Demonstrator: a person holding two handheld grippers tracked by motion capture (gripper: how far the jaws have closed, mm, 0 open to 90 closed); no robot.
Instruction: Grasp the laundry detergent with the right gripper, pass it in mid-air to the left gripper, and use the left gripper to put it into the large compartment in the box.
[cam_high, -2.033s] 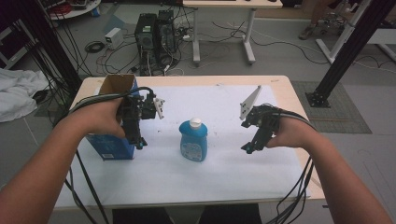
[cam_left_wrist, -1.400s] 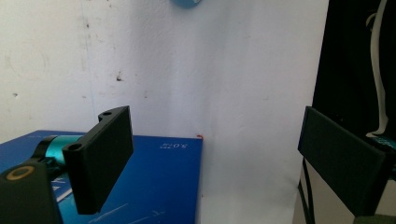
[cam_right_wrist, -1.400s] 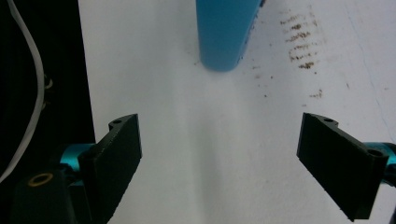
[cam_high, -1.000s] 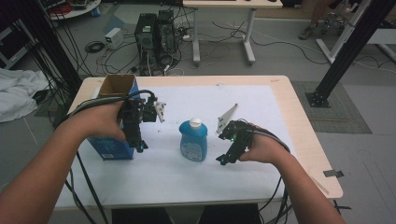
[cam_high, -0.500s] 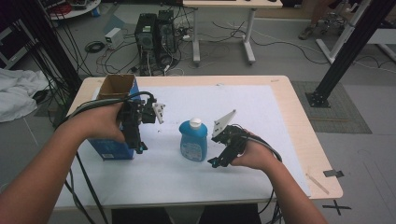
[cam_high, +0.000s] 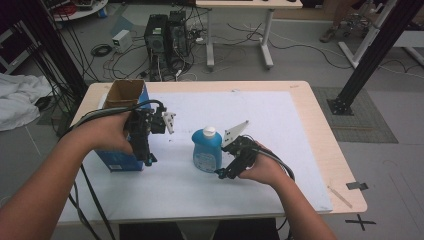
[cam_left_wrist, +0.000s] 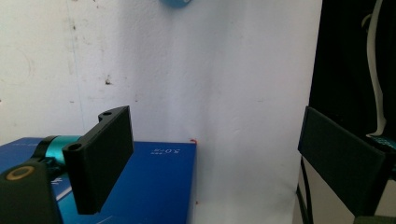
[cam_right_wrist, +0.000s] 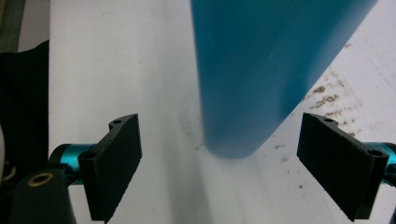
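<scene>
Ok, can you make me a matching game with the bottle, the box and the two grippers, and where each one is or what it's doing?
Things:
1. bottle
2. box
3. left gripper
4. right gripper

Places or states:
A. open, low beside the foot of the bottle
B. stands upright in the middle of the white mat, white cap on top
C. blue, open at the top, at the left side of the table
D. open, held over the front of the box

Pairs: 1-B, 2-C, 3-D, 4-A
</scene>
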